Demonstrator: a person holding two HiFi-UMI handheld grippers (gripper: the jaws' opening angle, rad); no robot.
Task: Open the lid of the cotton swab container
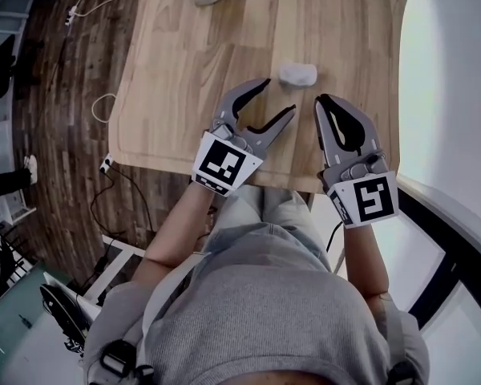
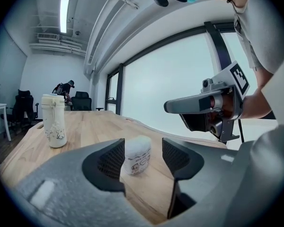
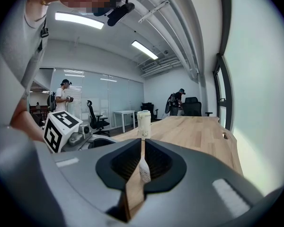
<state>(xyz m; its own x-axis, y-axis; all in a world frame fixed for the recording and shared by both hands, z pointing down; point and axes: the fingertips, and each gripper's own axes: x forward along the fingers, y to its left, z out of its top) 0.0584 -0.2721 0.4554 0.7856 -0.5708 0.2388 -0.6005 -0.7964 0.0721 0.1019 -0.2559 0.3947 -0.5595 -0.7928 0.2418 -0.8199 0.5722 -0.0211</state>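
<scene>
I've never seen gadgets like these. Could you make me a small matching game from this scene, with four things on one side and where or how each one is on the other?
1. left tool
2. right tool
3. cotton swab container
4. tall white bottle

A. far end of the table
B. jaws apart
C. jaws together
D. standing just ahead of both tools

Pairs: 1-B, 2-C, 3-D, 4-A

The right claw [image 3: 141,150], jaws nearly together, frames the cotton swab container [image 3: 144,170] on the table [image 3: 199,131].
</scene>
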